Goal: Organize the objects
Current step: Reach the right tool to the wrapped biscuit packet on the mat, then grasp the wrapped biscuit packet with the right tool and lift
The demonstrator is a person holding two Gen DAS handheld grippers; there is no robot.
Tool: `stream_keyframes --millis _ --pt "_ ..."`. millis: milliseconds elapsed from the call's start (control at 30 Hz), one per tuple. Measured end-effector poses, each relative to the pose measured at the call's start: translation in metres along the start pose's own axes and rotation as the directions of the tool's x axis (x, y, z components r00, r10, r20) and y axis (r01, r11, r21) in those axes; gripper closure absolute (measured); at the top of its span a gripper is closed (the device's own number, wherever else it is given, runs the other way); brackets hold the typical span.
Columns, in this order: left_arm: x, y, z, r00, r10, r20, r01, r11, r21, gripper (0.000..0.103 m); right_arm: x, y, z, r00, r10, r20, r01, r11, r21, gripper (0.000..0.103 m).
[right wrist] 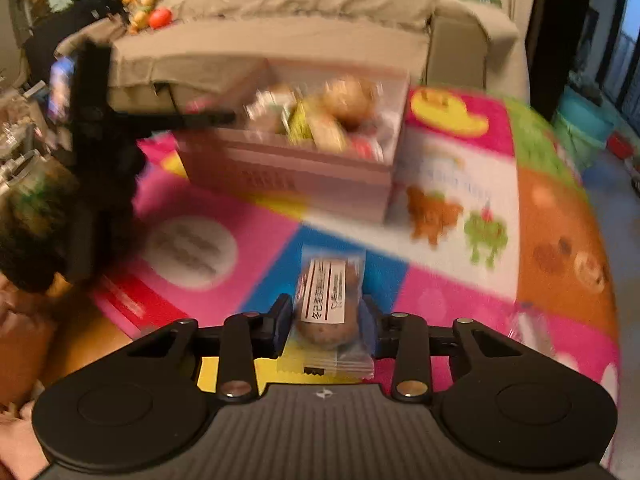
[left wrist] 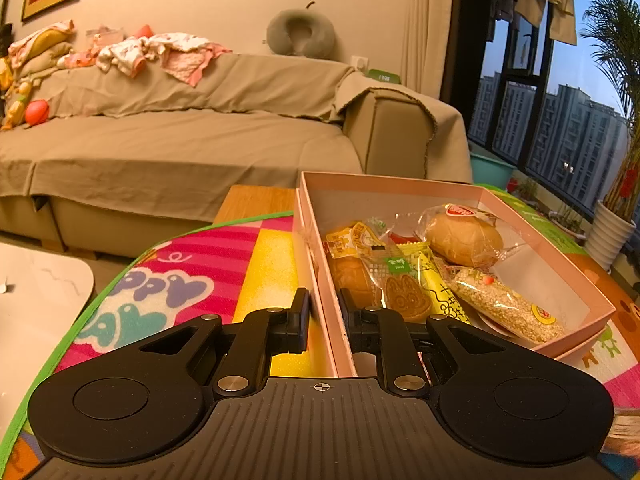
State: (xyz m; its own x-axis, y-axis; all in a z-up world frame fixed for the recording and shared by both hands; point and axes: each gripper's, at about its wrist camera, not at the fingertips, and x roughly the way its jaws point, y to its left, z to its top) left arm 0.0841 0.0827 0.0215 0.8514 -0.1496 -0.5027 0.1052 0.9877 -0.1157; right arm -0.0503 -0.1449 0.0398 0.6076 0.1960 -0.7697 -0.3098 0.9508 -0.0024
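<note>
The right gripper (right wrist: 326, 316) grasps a wrapped brown pastry (right wrist: 326, 312) above the colourful play mat (right wrist: 452, 300). At eleven o'clock stands the pink box (right wrist: 288, 176) of snacks, its side wall clamped by the left gripper (left wrist: 324, 308).

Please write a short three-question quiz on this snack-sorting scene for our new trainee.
1. True or false: the left gripper is clamped on the near wall of the open pink cardboard box.
2. What is between the fingers of the right gripper?
A. a green sponge
B. a clear-wrapped brown pastry
C. a metal spoon
3. Fill in: the box stands on a colourful play ____.

Key: 1 true; 2 B; 3 mat.
</note>
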Motion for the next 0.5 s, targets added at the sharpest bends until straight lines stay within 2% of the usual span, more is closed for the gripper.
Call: stream_keyframes --millis 33,67,167,300,333,400,467,500 --pt "0.0 0.0 0.0 1.0 0.0 0.0 0.0 1.0 0.0 0.086 -0.01 0.003 0.006 1.0 0.001 0.03 -0.001 1.0 -0.004 0.074" --pt "0.0 0.0 0.0 1.0 0.0 0.0 0.0 1.0 0.0 0.086 -0.022 0.005 0.013 0.998 0.004 0.068 -0.004 1.0 -0.007 0.096" --pt "0.0 0.0 0.0 1.0 -0.001 0.0 0.001 1.0 0.0 0.086 -0.054 0.007 0.042 0.985 0.02 0.172 -0.021 1.0 0.001 0.098" --pt "0.002 0.001 -0.001 1.0 -0.005 -0.002 0.005 1.0 -0.004 0.085 -0.074 0.012 0.07 0.969 0.002 0.245 0.008 0.999 -0.042 0.097" --pt "0.002 0.001 0.0 1.0 -0.004 -0.002 0.004 1.0 -0.003 0.085 -0.074 0.013 0.072 0.971 -0.002 0.239 0.015 0.998 -0.053 0.095" --pt "0.002 0.001 0.0 1.0 -0.005 -0.003 0.005 1.0 -0.003 0.085 -0.064 0.015 0.068 0.985 0.015 0.174 -0.004 0.998 -0.063 0.085" --pt "0.003 0.001 -0.001 1.0 -0.004 -0.004 0.004 1.0 -0.001 0.085 -0.047 0.018 0.053 0.996 0.035 0.087 -0.029 0.997 -0.068 0.055" --pt "0.003 0.001 -0.001 1.0 -0.003 -0.004 0.003 1.0 0.0 0.085 -0.038 0.019 0.043 0.998 0.034 0.047 -0.03 0.997 -0.07 0.052"
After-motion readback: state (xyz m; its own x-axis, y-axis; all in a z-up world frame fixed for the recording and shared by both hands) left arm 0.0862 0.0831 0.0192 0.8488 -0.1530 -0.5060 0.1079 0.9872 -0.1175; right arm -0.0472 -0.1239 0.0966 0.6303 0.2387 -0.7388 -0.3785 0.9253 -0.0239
